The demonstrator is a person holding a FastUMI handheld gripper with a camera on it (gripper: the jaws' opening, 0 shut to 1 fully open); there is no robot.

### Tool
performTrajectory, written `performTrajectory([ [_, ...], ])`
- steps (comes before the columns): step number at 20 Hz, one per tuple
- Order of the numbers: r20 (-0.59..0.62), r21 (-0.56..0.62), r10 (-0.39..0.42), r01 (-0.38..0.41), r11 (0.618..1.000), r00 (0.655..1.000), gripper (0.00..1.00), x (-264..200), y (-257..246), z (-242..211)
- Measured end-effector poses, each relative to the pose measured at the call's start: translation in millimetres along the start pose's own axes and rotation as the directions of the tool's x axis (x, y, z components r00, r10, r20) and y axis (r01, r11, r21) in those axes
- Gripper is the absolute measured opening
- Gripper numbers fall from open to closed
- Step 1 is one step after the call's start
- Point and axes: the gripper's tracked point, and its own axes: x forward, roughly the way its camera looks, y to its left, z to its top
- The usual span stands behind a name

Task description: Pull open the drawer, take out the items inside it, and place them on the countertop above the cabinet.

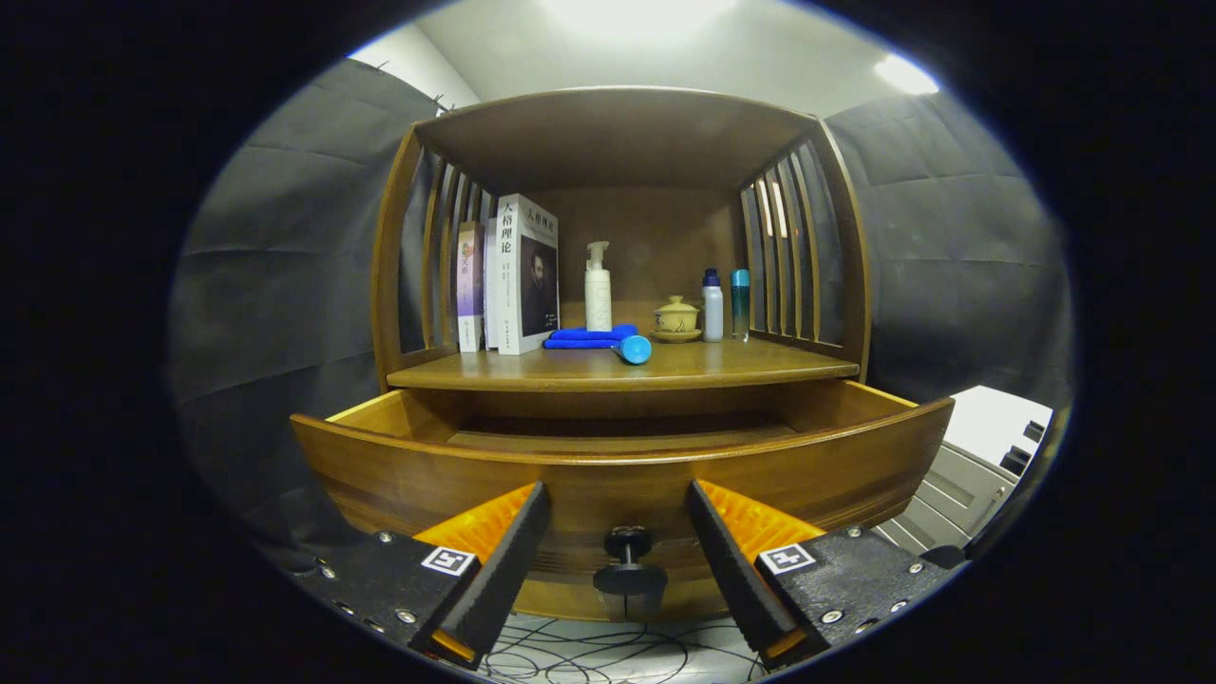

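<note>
Now my gripper (617,551) is released, with both fingers spread wide in the lower part of the frame. Between them, but touching neither, sits the dark knob (628,560) of the drawer (617,475). This drawer is pulled out and fills the middle of the frame just beyond my fingertips. Above it, on the countertop (741,366), lie a blue cloth (591,336) and a blue cylinder (634,350), with books (518,275) to their left and bottles (722,304) to their right.
</note>
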Motion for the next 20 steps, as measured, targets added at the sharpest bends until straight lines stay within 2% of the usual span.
performTrajectory([
  [15,0.024,0.013,0.010,-0.010,1.000,1.000,0.95,77.0,-2.8,8.5],
  [20,0.022,-0.046,0.005,-0.004,0.999,1.000,0.95,96.0,-4.0,7.1],
])
